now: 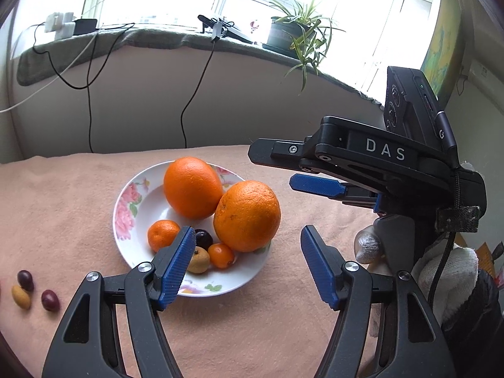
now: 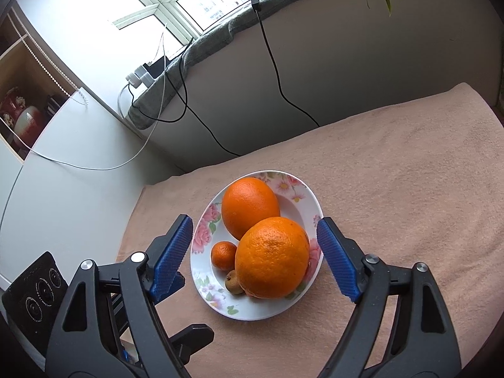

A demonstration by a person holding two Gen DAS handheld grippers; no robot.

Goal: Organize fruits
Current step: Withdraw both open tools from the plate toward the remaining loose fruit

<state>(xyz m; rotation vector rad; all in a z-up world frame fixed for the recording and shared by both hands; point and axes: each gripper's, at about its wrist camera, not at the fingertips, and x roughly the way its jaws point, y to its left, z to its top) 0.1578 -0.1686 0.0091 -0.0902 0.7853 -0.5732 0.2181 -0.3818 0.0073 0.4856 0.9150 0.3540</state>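
A white floral plate [image 1: 126,217] [image 2: 302,195] on the pink cloth holds two big oranges [image 1: 192,187] [image 1: 247,215], a mandarin [image 1: 162,234], a dark grape [image 1: 204,238], a tan longan [image 1: 198,260] and a kumquat [image 1: 221,255]. In the right wrist view the near orange [image 2: 272,256] sits in front of the far orange [image 2: 249,206], with the mandarin [image 2: 223,255] and longan [image 2: 234,282] to the left. My left gripper [image 1: 247,266] is open and empty just before the plate. My right gripper [image 2: 255,260] is open and empty, jaws either side of the near orange above the plate; it also shows in the left wrist view [image 1: 315,186].
Two dark grapes [image 1: 25,279] [image 1: 50,300] and a tan fruit [image 1: 21,296] lie on the cloth at the left. A grey-covered windowsill [image 1: 157,36] with cables, chargers and a potted plant [image 1: 296,34] runs behind. A cabinet [image 2: 28,107] stands at the left.
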